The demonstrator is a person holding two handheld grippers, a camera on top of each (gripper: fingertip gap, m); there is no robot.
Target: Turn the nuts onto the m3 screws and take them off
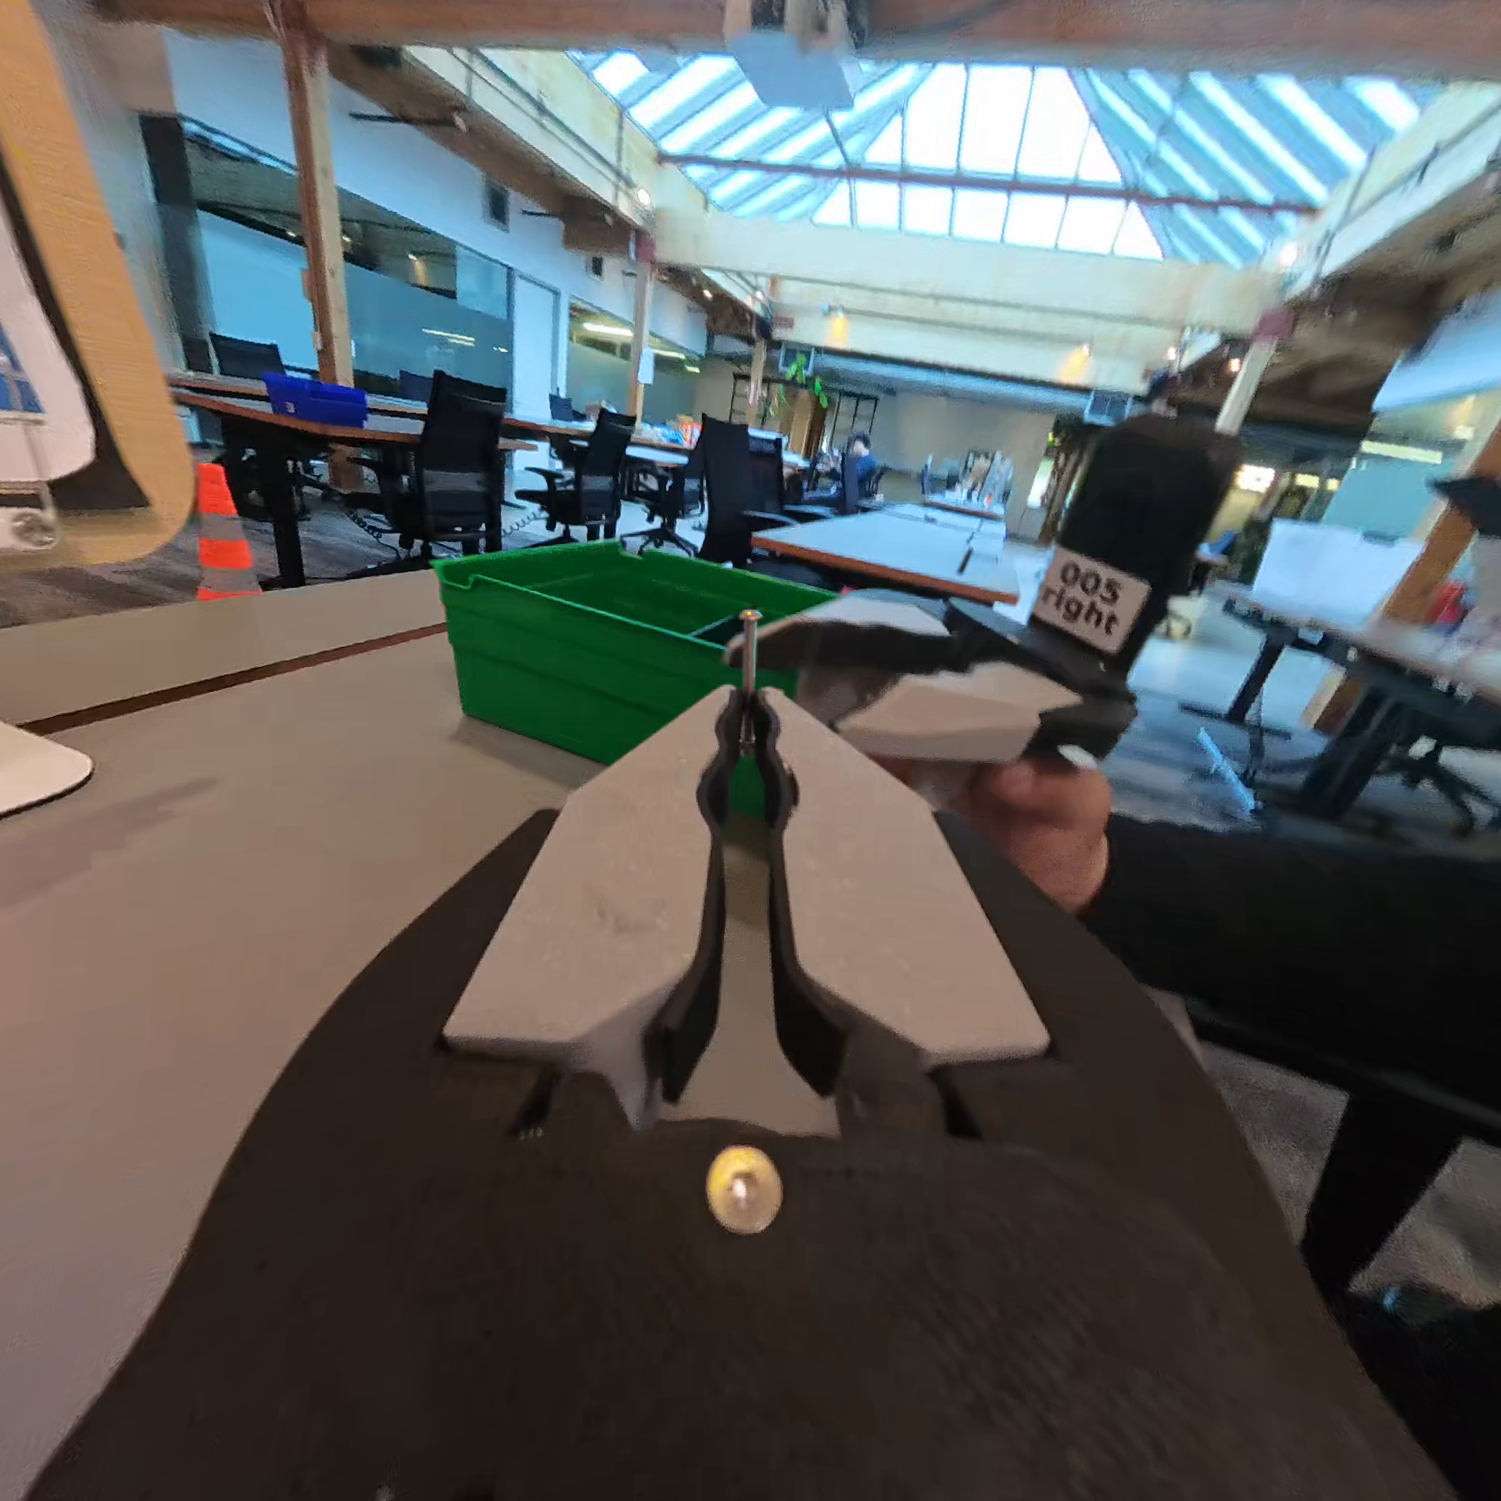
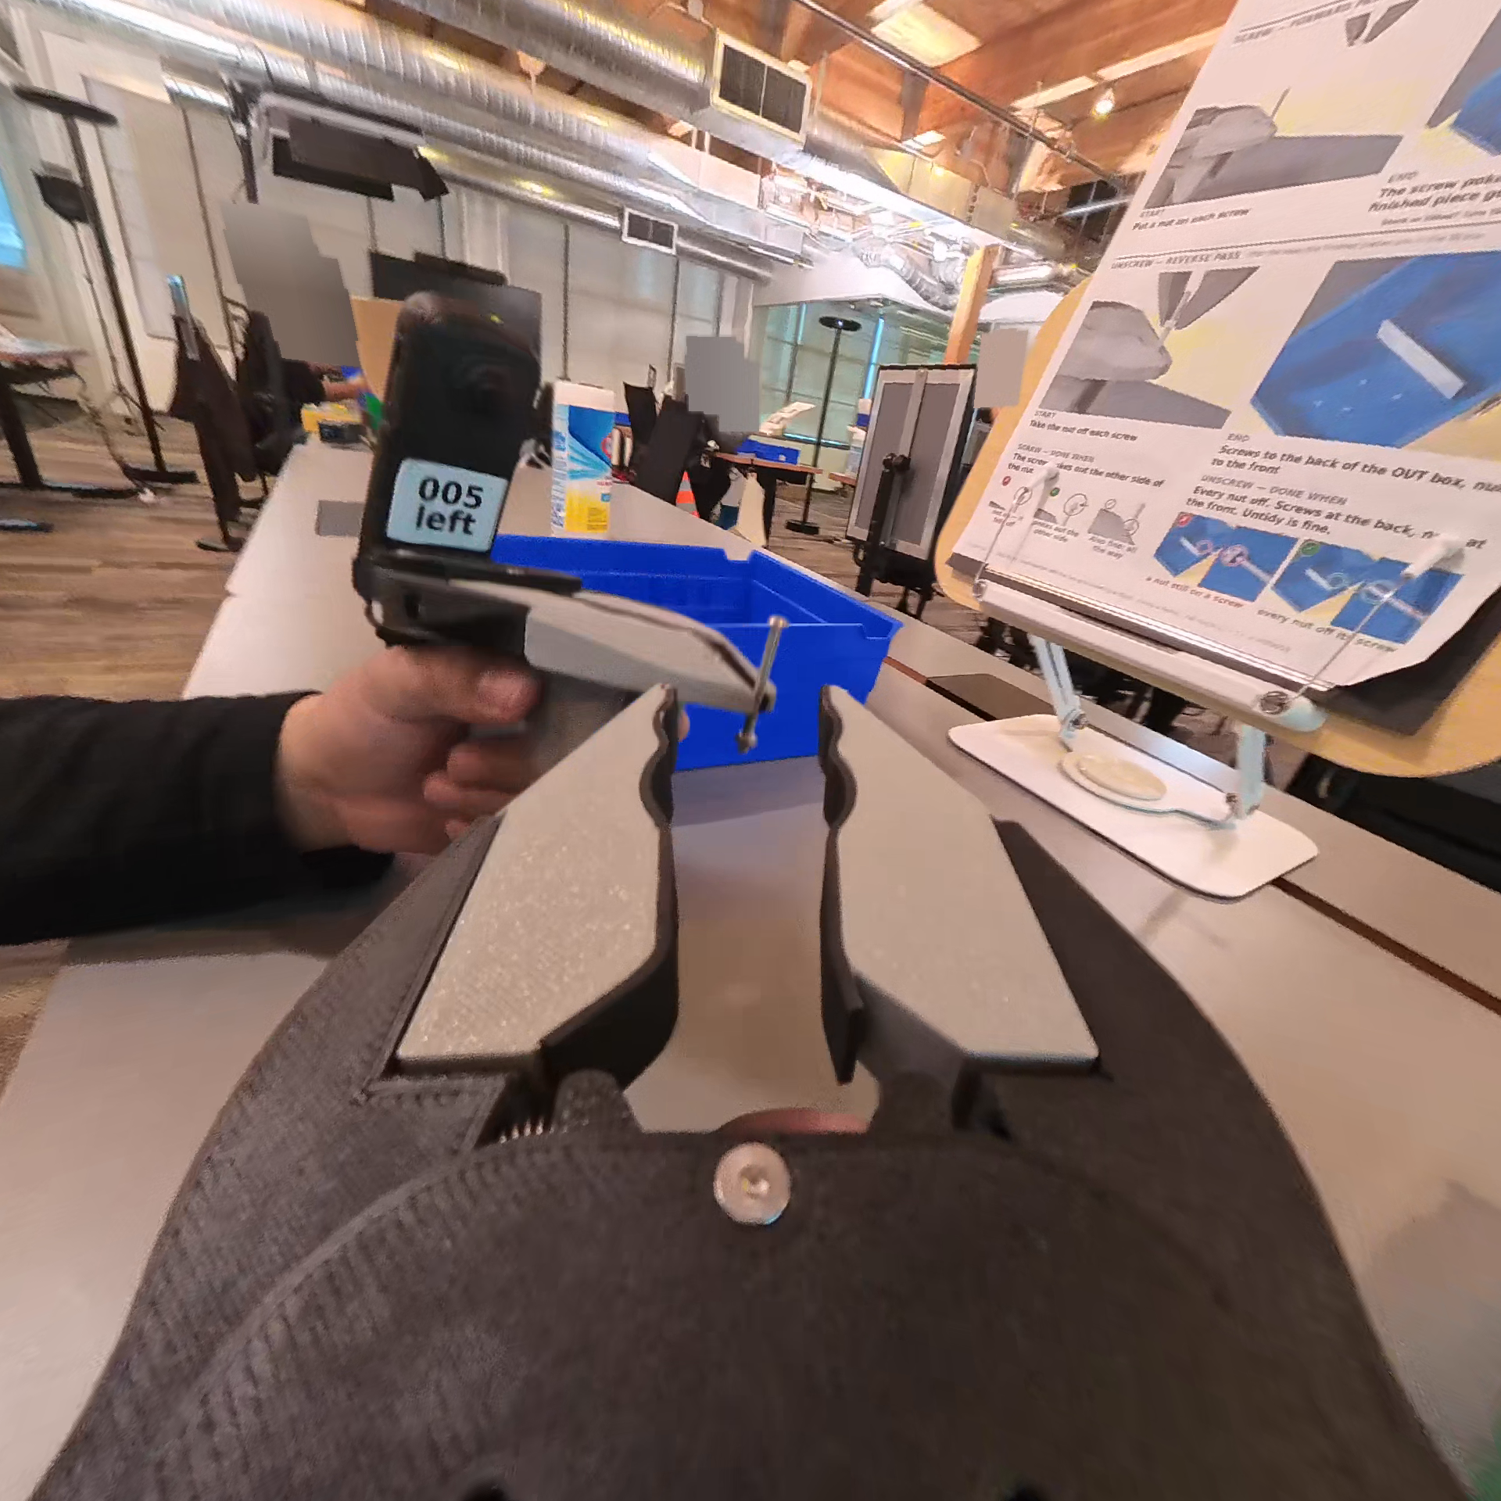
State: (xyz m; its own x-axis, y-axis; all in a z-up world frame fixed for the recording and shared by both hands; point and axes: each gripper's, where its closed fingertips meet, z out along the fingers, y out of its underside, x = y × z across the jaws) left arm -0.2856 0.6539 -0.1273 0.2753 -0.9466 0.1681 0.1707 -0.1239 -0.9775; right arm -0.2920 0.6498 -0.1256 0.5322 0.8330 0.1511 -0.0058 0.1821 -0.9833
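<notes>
My left gripper (image 1: 746, 715) is shut on a thin metal screw (image 1: 748, 650), which it holds upright with the head on top, above the grey table (image 1: 244, 893). In the right wrist view the left gripper (image 2: 759, 690) comes in from the left with the screw (image 2: 770, 658). A small knob sits at the screw's lower end; I cannot tell if it is a nut. My right gripper (image 2: 747, 731) is open and empty, with the screw's lower end between its fingertips and not touching them. It also shows in the left wrist view (image 1: 788, 686), just right of the screw.
A green bin (image 1: 585, 650) stands on the table behind the screw in the left wrist view. A blue bin (image 2: 731, 585) stands behind it in the right wrist view. A stand with an instruction sheet (image 2: 1218, 406) and a white base (image 2: 1137, 804) is at the right. Hands in dark sleeves hold both grippers. Both grippers' tips are close together, under 4 cm apart.
</notes>
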